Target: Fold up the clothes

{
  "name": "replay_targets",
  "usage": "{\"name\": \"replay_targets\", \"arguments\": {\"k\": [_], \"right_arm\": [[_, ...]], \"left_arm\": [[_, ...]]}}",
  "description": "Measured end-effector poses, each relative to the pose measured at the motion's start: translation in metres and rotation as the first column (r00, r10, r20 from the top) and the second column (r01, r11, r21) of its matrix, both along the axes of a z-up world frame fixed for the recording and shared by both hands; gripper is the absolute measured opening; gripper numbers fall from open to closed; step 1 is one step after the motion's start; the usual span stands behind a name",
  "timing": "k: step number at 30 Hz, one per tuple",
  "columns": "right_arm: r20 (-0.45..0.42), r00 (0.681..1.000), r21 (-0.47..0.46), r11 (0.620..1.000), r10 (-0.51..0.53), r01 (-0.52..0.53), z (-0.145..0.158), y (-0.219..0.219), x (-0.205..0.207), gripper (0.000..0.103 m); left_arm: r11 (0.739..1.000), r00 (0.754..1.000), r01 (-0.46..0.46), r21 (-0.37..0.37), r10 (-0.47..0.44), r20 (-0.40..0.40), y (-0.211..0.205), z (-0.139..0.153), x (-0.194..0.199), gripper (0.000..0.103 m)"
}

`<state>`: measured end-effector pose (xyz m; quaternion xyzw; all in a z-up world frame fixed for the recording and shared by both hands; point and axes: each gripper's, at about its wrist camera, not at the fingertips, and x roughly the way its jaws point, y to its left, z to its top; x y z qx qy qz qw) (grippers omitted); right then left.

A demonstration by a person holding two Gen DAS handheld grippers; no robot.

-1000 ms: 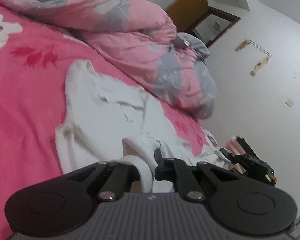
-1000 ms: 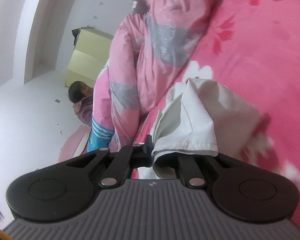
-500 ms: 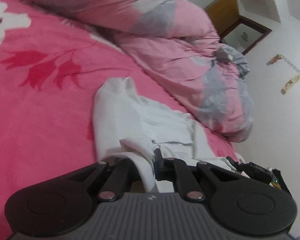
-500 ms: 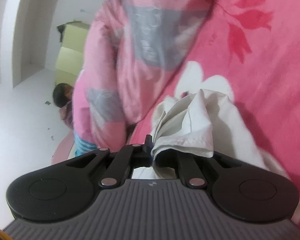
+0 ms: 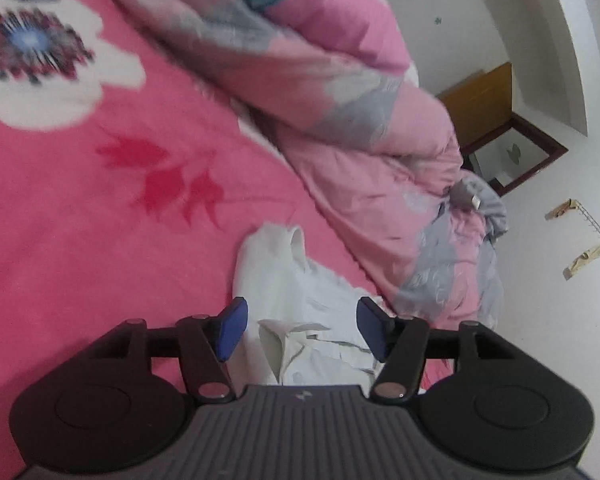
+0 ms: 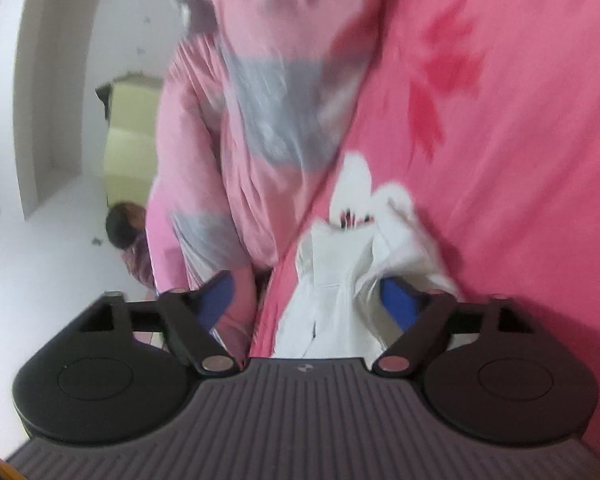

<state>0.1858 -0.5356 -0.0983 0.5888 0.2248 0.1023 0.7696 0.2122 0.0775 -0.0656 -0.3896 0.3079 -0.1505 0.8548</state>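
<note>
Both grippers stand with fingers spread wide, holding nothing: the left gripper (image 5: 300, 328) and the right gripper (image 6: 306, 300) each hover over the white shirt (image 5: 296, 300), which lies bunched on the pink bedsheet (image 5: 100, 240) just beside the heaped quilt (image 5: 360, 140). Risk: loose layers may slump or unfold, and a grip could catch only one layer.

White walls (image 5: 540, 264) surround a bed under a pink floral sheet (image 5: 80, 220). A pink-and-grey quilt (image 5: 360, 140) lies heaped along it. A dark-framed mirror (image 5: 512, 156) leans beside a wooden board (image 5: 480, 100).
</note>
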Motion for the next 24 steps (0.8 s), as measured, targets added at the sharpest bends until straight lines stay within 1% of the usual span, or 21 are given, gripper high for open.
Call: {"name": "replay_targets", "arguments": {"k": [2,4,6,9,11,12,13,14,16,17,18,19,20,22,23,24], "right_arm": [[-0.008,1.0,0.019,1.0,-0.021,0.021,0.006,-0.011,-0.028,0.082],[-0.033,0.999,0.037,0.999,-0.029,0.03,0.01,-0.017,-0.057,0.082],[-0.073,0.997,0.037,0.999,-0.012,0.014,0.009,-0.013,-0.082,0.082],[-0.142,0.989,0.03,0.999,0.041,-0.037,0.001,0.009,-0.106,0.082],[-0.184,0.981,-0.007,0.998,0.063,-0.066,-0.004,0.028,-0.11,0.08],[-0.198,0.978,-0.026,0.997,0.069,-0.076,-0.006,0.035,-0.109,0.077],[-0.207,0.976,-0.047,0.996,0.065,-0.077,-0.008,0.041,-0.106,0.073],[-0.215,0.975,-0.069,0.995,0.058,-0.075,-0.01,0.045,-0.102,0.07],[-0.219,0.975,-0.085,0.995,0.039,-0.059,-0.012,0.048,-0.091,0.058],[-0.22,0.975,-0.091,0.995,0.029,-0.05,-0.014,0.048,-0.084,0.055],[-0.223,0.975,-0.09,0.995,0.015,-0.036,-0.017,0.047,-0.077,0.048],[-0.228,0.974,-0.085,0.996,0.0,-0.02,-0.021,0.046,-0.069,0.04],[-0.231,0.973,-0.077,0.997,-0.013,-0.005,-0.025,0.045,-0.063,0.036],[-0.235,0.971,-0.059,0.998,-0.038,0.024,-0.035,0.043,-0.052,0.016],[-0.236,0.971,-0.042,0.998,-0.047,0.038,-0.04,0.041,-0.047,0.013],[-0.231,0.971,-0.019,0.998,-0.056,0.053,-0.045,0.039,-0.043,0.007]], "left_arm": [[0.999,0.999,0.022,0.034,-0.023,0.026,-0.002,0.011,-0.024,0.061],[0.996,0.996,0.087,0.038,-0.087,0.022,-0.013,0.01,-0.046,0.064],[0.987,0.988,0.157,0.034,-0.157,0.011,-0.025,0.007,-0.066,0.064],[0.97,0.969,0.241,-0.02,-0.242,-0.047,-0.049,-0.013,-0.089,0.064],[0.973,0.971,0.229,0.0,-0.228,-0.075,-0.064,-0.027,-0.095,0.063],[0.976,0.973,0.217,0.016,-0.215,-0.086,-0.072,-0.034,-0.097,0.062],[0.981,0.977,0.195,0.02,-0.193,-0.09,-0.077,-0.041,-0.098,0.059],[0.987,0.983,0.162,0.017,-0.16,-0.086,-0.078,-0.046,-0.096,0.052],[0.995,0.992,0.101,0.007,-0.101,-0.078,-0.077,-0.051,-0.09,0.045],[0.997,0.994,0.081,-0.003,-0.081,-0.078,-0.076,-0.053,-0.085,0.04],[0.998,0.995,0.059,-0.012,-0.06,-0.083,-0.075,-0.055,-0.08,0.036],[0.999,0.995,0.036,-0.022,-0.038,-0.091,-0.072,-0.058,-0.075,0.028],[0.999,0.995,0.015,-0.032,-0.018,-0.099,-0.07,-0.062,-0.069,0.019],[0.999,0.993,-0.019,-0.048,0.013,-0.113,-0.067,-0.068,-0.062,0.012],[0.998,0.993,-0.031,-0.057,0.025,-0.113,-0.067,-0.07,-0.059,0.012],[0.997,0.994,-0.041,-0.062,0.035,-0.108,-0.067,-0.071,-0.058,0.011]]}}
